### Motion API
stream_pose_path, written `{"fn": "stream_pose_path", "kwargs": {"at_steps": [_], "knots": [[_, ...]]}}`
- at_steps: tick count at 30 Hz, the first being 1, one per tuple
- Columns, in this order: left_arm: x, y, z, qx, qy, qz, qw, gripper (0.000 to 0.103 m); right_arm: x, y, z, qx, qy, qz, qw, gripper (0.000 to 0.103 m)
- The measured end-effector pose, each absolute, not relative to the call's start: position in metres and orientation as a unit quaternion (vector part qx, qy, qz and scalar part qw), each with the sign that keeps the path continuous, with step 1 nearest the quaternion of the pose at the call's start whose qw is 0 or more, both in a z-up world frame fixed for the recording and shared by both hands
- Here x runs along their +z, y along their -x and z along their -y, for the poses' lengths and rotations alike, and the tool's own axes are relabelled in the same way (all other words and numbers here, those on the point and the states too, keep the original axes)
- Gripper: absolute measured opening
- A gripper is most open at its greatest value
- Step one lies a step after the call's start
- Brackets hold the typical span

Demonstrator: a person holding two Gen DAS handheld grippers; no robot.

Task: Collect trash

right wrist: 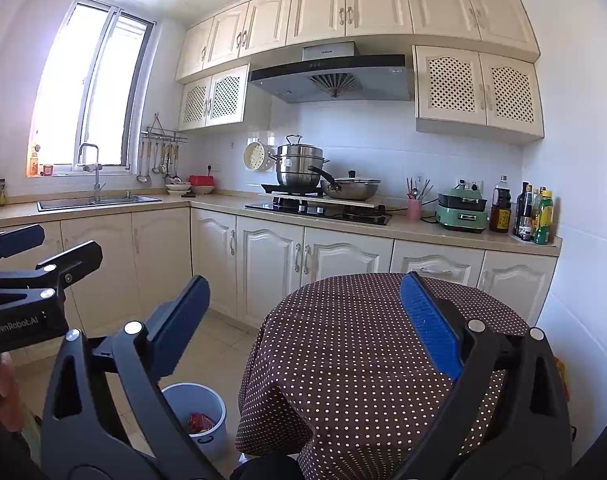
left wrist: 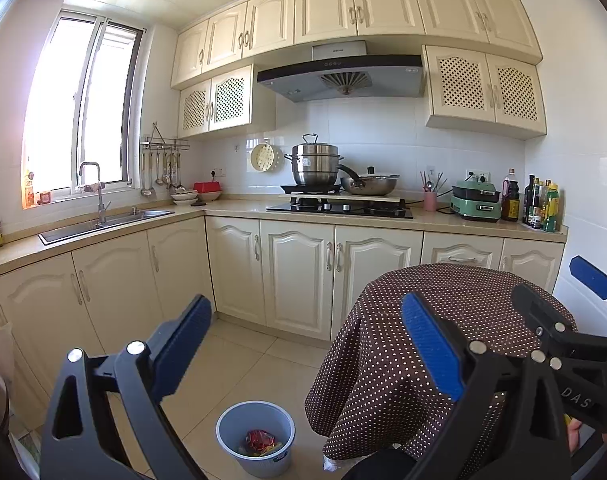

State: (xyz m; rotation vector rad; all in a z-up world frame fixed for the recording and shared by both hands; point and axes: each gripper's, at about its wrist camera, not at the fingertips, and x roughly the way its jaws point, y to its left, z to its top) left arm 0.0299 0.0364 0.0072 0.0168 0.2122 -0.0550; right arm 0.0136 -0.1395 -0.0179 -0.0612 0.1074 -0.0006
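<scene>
A pale blue trash bin [left wrist: 255, 438] stands on the tiled floor left of a round table with a brown polka-dot cloth [left wrist: 383, 360]. Red and yellow wrappers [left wrist: 260, 441] lie inside the bin. The bin also shows in the right wrist view [right wrist: 199, 412], with red trash [right wrist: 200, 423] in it. My left gripper [left wrist: 307, 344] is open and empty, held above the floor and the table's edge. My right gripper [right wrist: 305, 320] is open and empty over the table top. The table top shows only bare cloth [right wrist: 343, 344].
Cream base cabinets [left wrist: 295, 276] run along the back and left walls. The counter carries a sink [left wrist: 103, 222], a hob with pots [left wrist: 339, 204], a green appliance [left wrist: 477, 200] and bottles [left wrist: 539, 204]. The white wall [right wrist: 583, 280] lies close on the right.
</scene>
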Motion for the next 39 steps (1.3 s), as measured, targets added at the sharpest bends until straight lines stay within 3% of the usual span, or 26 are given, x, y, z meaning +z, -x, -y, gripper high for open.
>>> {"fn": "stream_pose_path", "kwargs": {"at_steps": [39], "knots": [[-0.0018,-0.0335,-0.0404,-0.026,-0.009,-0.112,0.993,0.094,-0.0228,-0.0154,0.1341,0.004,0.030,-0.067,0.997,0.094]]}}
